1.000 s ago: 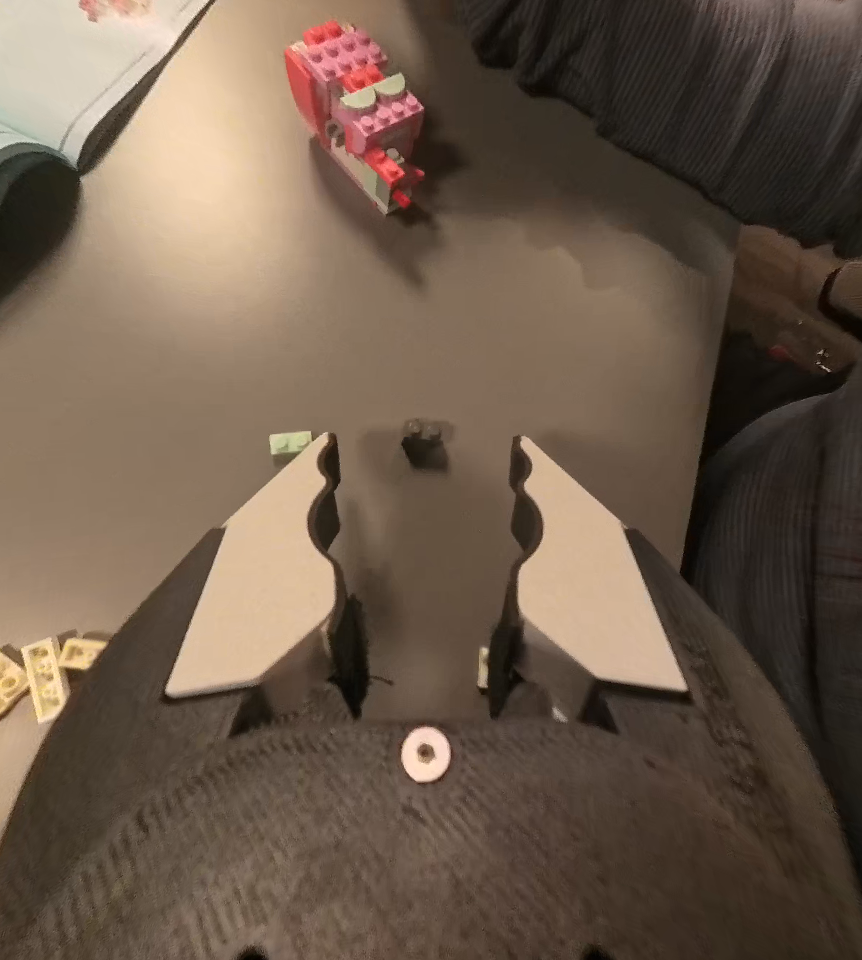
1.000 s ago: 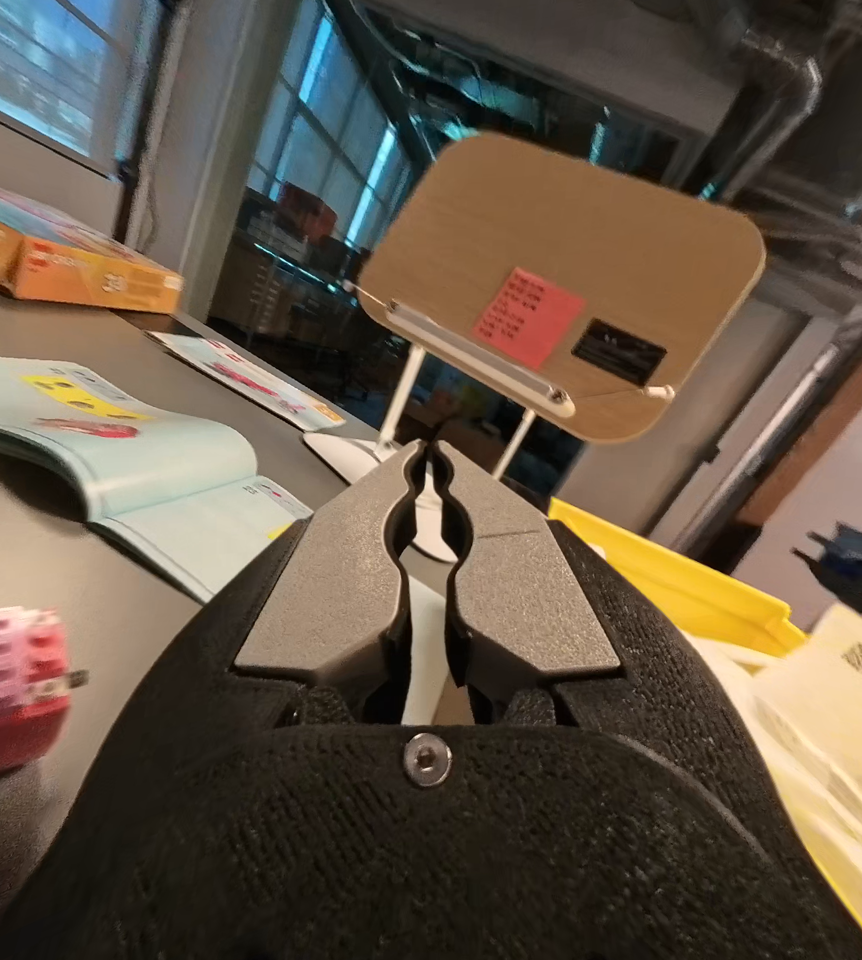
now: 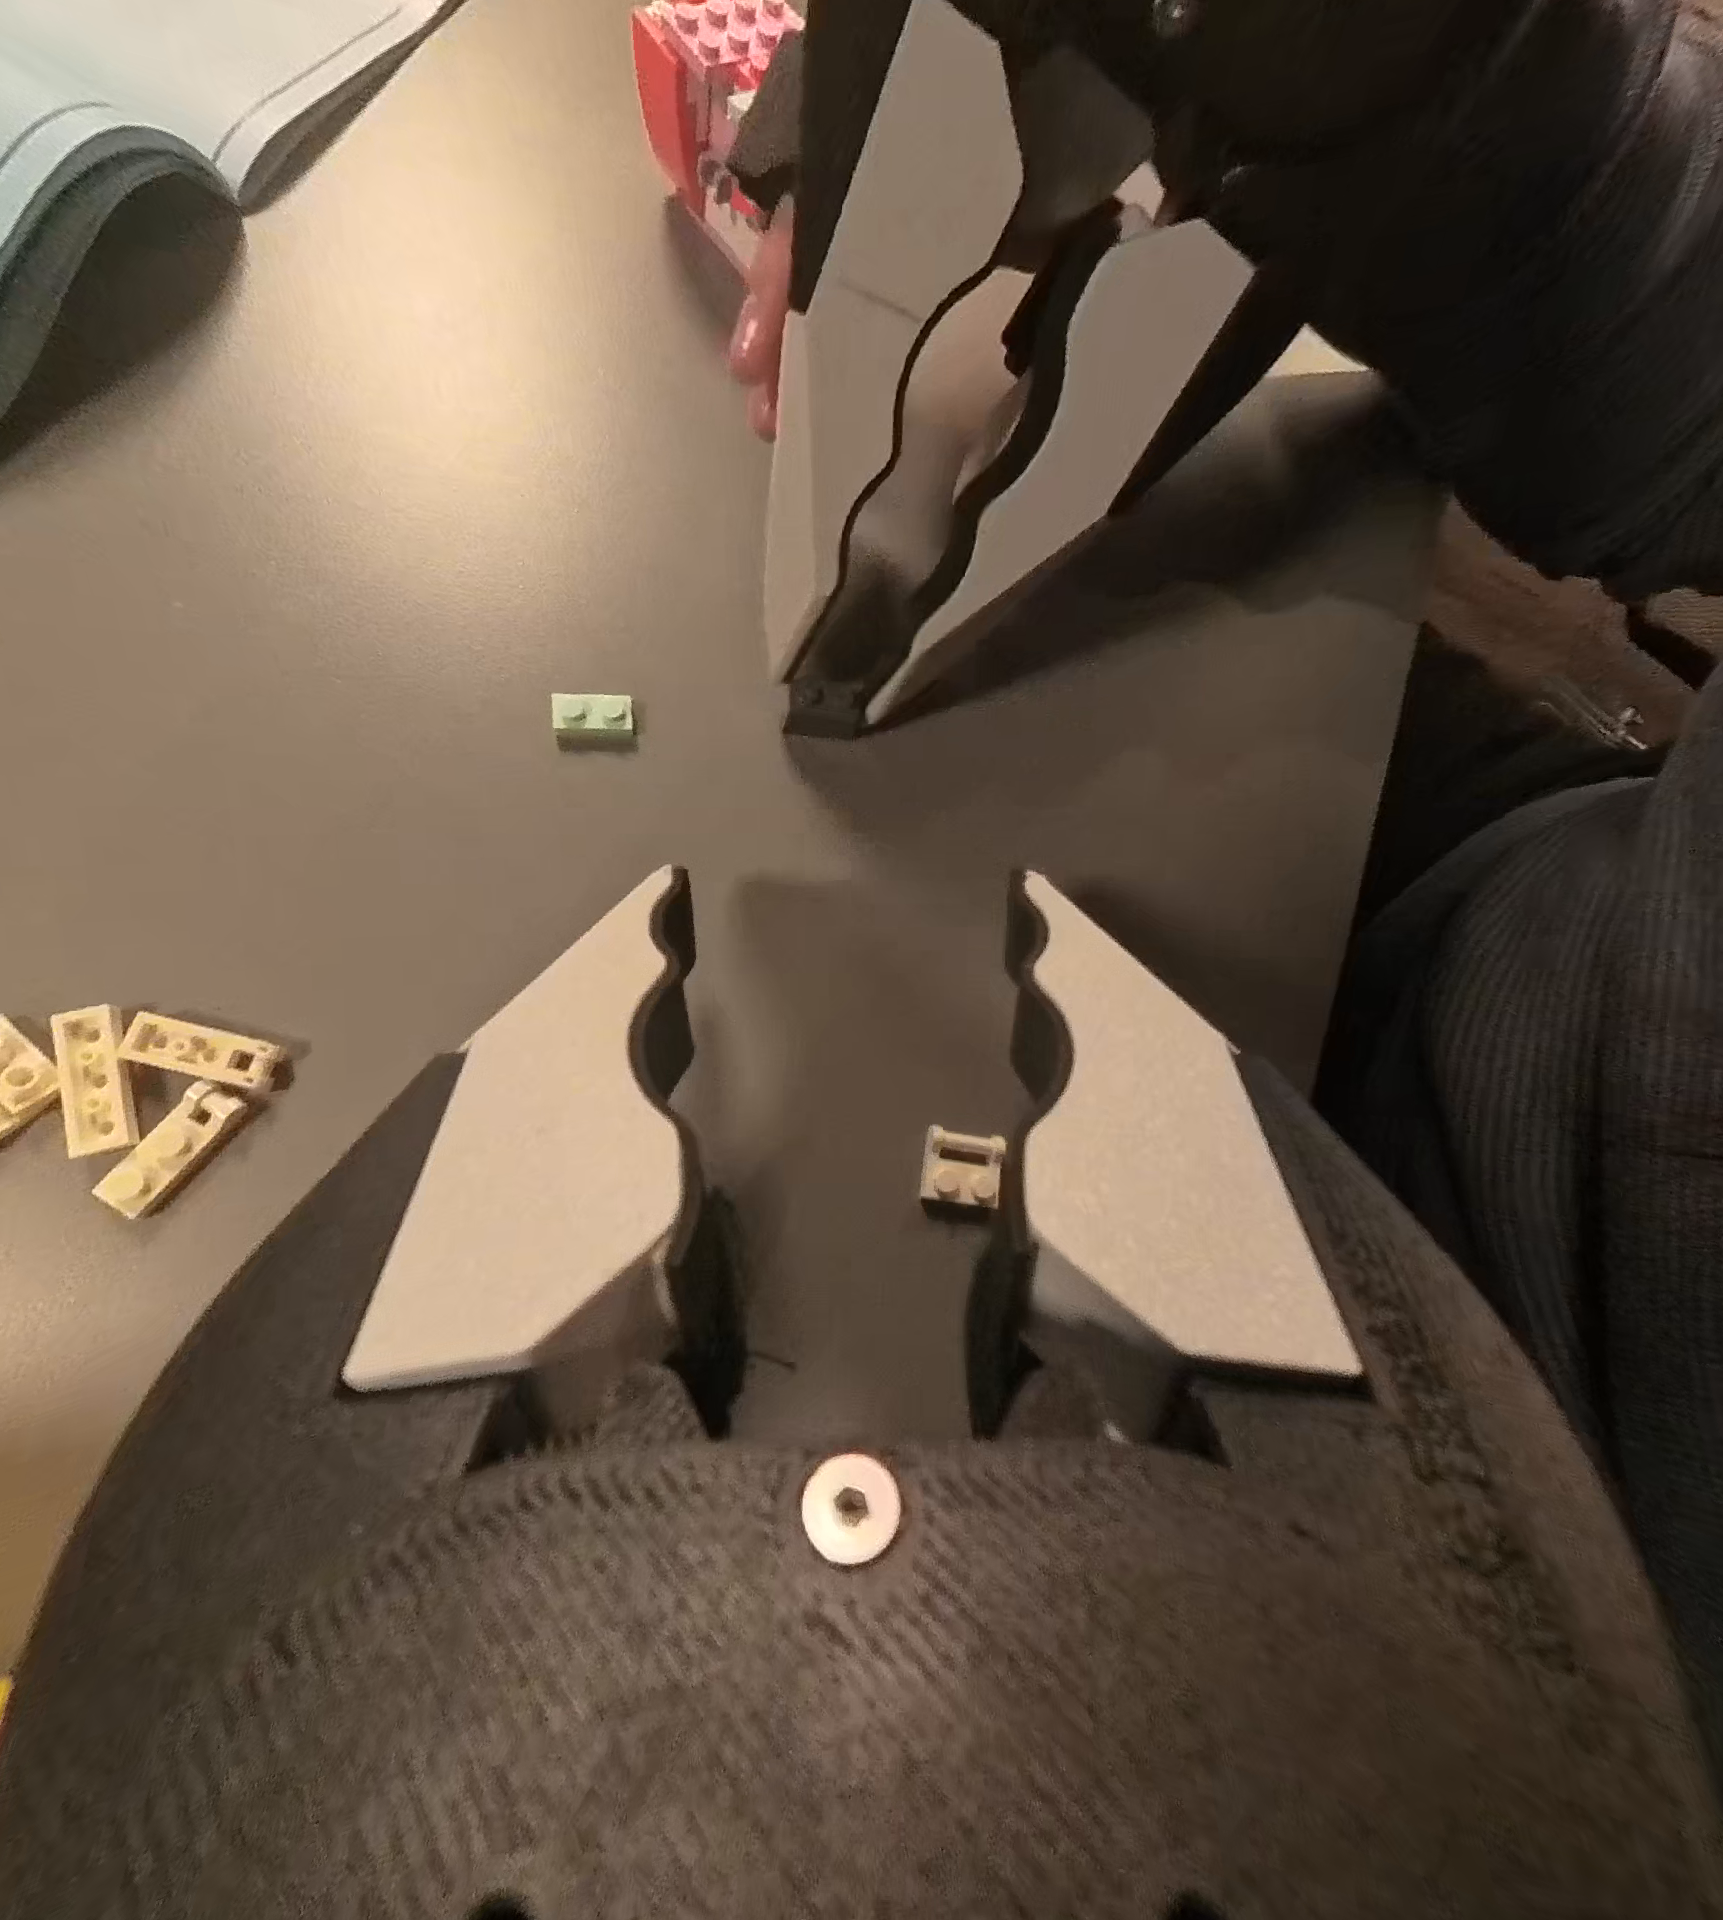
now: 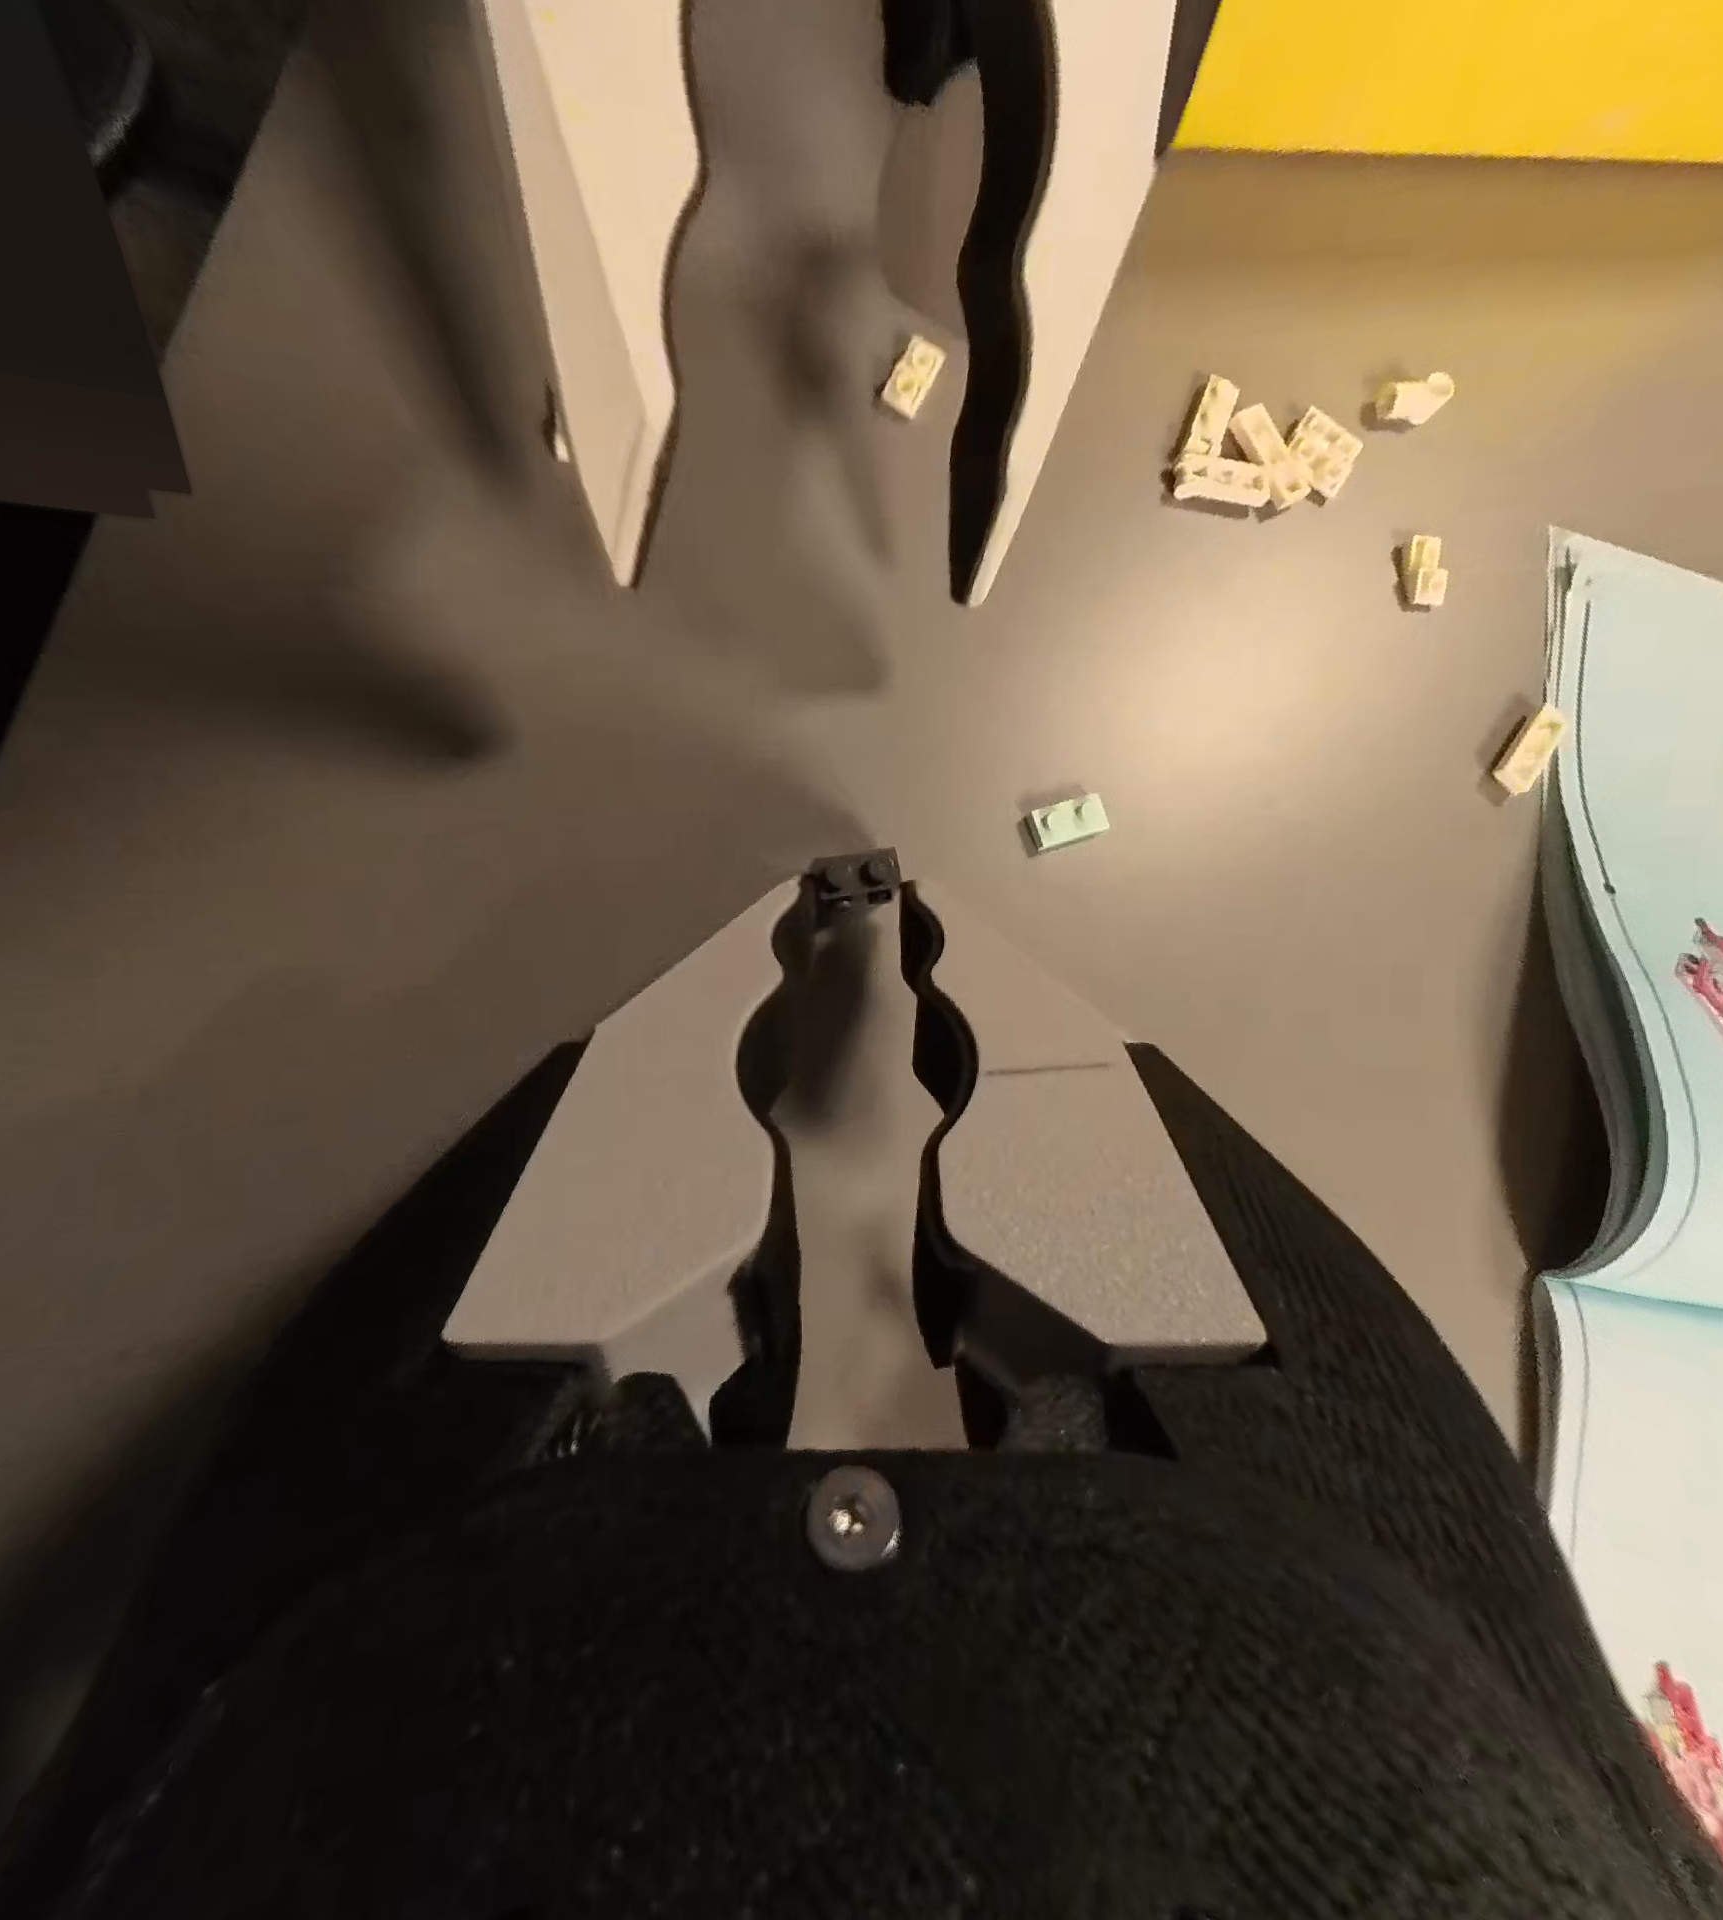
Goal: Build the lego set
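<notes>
My right gripper [image 4: 855,885] points down at the dark table [image 4: 317,935], and its two fingertips press on the ends of a small dark grey two-stud brick [image 4: 852,871] that rests on the table. The left wrist view shows the same grasp, with the right gripper [image 3: 836,698] on the brick [image 3: 824,719]. My left gripper [image 3: 849,883] is open and holds nothing. It hovers just short of that brick and also shows at the top of the right wrist view [image 4: 797,582]. A small tan piece [image 3: 963,1164] lies on the table under its open fingers.
A mint green brick [image 3: 595,719] lies left of the dark one. A pink and red model [image 3: 701,94] stands at the back. Several tan plates [image 3: 88,1091] lie at the left, near an open booklet [image 3: 57,156]. The table edge [image 3: 1376,831] and a person's dark clothing [image 3: 1615,1143] are at the right. A yellow bin [image 4: 1511,73] is beyond. Across from one pair of fingers to the other is roughly 5 centimetres.
My right gripper swung from pointing up at the room, shut, down to the table, and its pads now grip the dark brick. My left gripper drew back from that brick, still open.
</notes>
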Motion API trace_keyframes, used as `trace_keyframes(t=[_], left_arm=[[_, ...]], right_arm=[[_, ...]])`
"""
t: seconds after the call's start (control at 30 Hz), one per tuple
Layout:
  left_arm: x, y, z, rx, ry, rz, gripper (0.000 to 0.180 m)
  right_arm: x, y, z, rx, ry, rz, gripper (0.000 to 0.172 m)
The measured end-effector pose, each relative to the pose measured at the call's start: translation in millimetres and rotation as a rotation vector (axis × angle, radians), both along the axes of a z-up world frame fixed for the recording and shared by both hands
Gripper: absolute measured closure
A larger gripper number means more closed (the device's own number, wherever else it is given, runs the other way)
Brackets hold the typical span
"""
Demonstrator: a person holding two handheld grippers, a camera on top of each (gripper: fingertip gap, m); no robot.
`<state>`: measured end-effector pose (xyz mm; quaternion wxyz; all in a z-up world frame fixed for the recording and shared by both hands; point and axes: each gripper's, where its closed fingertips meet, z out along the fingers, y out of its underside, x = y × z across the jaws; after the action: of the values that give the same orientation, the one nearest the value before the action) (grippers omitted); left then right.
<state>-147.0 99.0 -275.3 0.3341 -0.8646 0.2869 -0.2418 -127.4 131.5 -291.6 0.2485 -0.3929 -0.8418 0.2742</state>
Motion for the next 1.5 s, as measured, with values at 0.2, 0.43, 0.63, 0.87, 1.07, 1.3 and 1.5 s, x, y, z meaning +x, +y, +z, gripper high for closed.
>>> trace_keyframes(t=[0.2,0.43,0.63,0.87,1.07,1.3,1.5], left_arm=[[-4,17,-1,0.027,0.012,0.067,0.127],[-8,45,-11,0.052,0.119,0.11,0.134],[-27,46,11,0.103,0.112,0.172,0.142],[-54,25,40,0.118,0.134,0.265,0.154],[-54,-11,-3,-0.06,0.297,0.098,0.142],[-51,-13,-16,-0.05,0.41,-0.023,0.141],[-46,-12,-22,-0.071,0.445,-0.096,0.163]], right_arm=[[2,3,29,-0.079,0.143,-0.007,0.172],[17,18,63,-0.15,0.291,-0.052,0.172],[13,29,53,-0.079,0.291,-0.1,0.167],[-6,0,29,-0.053,0.219,-0.044,0.152],[-24,-24,5,-0.06,0.152,-0.01,0.146],[-37,-23,9,-0.1,0.202,-0.057,0.143],[-45,-3,24,-0.257,0.242,-0.223,0.149]])
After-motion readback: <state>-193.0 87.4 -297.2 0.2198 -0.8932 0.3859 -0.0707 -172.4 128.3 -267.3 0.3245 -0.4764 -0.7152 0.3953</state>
